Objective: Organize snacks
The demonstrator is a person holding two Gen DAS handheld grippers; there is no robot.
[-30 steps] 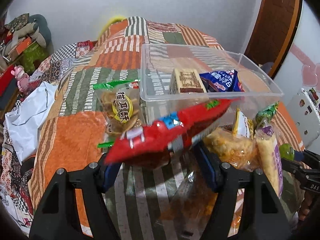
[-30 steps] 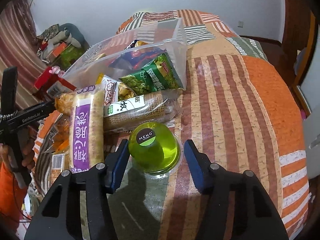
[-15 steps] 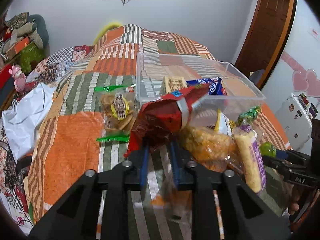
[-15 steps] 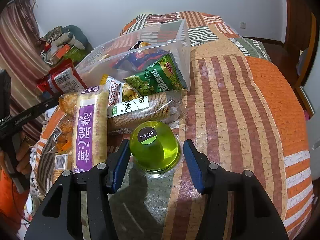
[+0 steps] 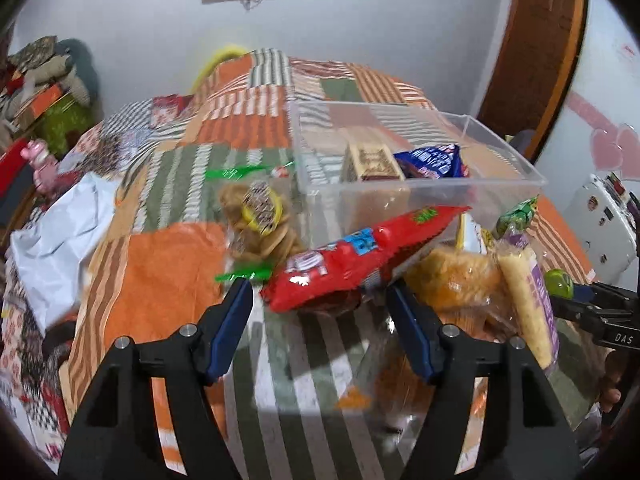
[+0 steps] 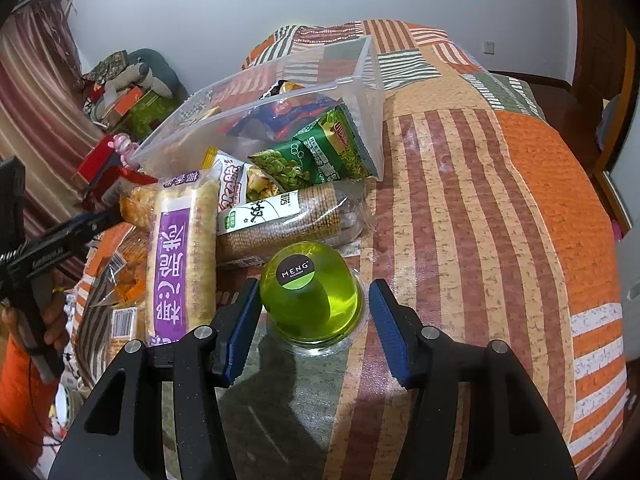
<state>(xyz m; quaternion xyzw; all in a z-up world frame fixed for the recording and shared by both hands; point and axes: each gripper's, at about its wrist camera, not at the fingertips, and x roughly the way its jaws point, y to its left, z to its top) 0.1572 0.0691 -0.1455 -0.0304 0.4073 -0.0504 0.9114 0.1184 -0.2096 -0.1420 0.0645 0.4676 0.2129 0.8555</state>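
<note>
In the left wrist view, my left gripper (image 5: 318, 308) is open. A red snack bag (image 5: 352, 260) lies just beyond its fingertips, on the snack pile in front of the clear plastic bin (image 5: 416, 188). The bin holds a brown box (image 5: 374, 162) and a blue packet (image 5: 434, 162). In the right wrist view, my right gripper (image 6: 312, 306) is open around a green jelly cup (image 6: 310, 298) that stands on the bedspread. The pads are close to the cup but apart from it. The bin (image 6: 360, 92) lies behind.
A cookie pack (image 5: 258, 220) lies left of the bin. A purple-labelled roll (image 6: 180, 256), a biscuit sleeve (image 6: 288, 220), green pea packets (image 6: 320, 152) and a yellow crisp bag (image 5: 456, 276) form the pile. The patchwork bedspread (image 6: 500, 200) stretches right. A white bag (image 5: 60, 232) lies left.
My left gripper was shut on the red bag half a second ago and is now open; the bag lies on the pile. My right gripper has edged closer around the jelly cup.
</note>
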